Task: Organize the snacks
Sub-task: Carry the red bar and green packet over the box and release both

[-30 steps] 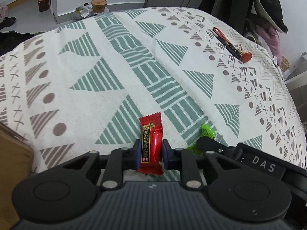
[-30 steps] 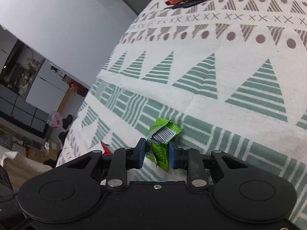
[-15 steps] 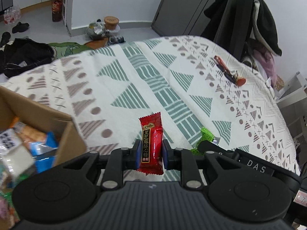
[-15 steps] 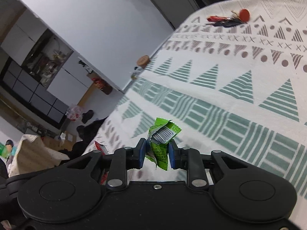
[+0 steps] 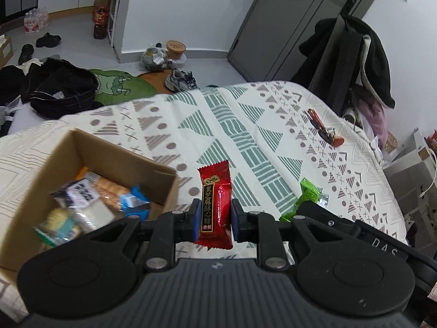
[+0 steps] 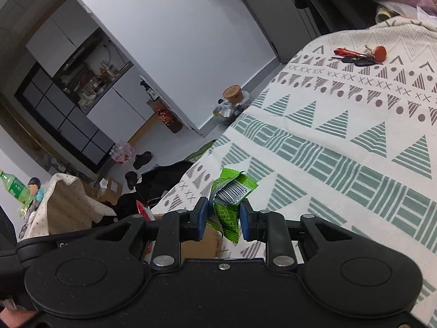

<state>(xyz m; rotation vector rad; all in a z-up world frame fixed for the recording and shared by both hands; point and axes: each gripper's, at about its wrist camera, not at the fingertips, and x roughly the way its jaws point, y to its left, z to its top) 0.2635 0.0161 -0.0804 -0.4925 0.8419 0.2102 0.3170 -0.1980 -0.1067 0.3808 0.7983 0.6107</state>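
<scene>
Left gripper point(image 5: 213, 220): our jaws are clamped on the red candy point(image 5: 215, 205), upright between the blue pads, just right of the cardboard box point(image 5: 114, 158).
Right gripper point(image 6: 224, 216): our jaws pinch the crumpled green wrapper point(image 6: 230, 199), barcode facing us.
Writing: gold Chinese characters on the red candy; "DAS" on the other gripper's body.
Box: we see mixed snack packets point(image 5: 82, 205) inside.
Far: keys point(image 5: 325, 131) on the patterned bedspread point(image 5: 245, 125).

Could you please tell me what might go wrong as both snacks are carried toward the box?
1. The left gripper holds the red candy wrapper beside the brown cardboard box, not over it; releasing now would probably miss.
2. The right gripper pinches the crumpled green snack packet low down; it could slip.
</scene>
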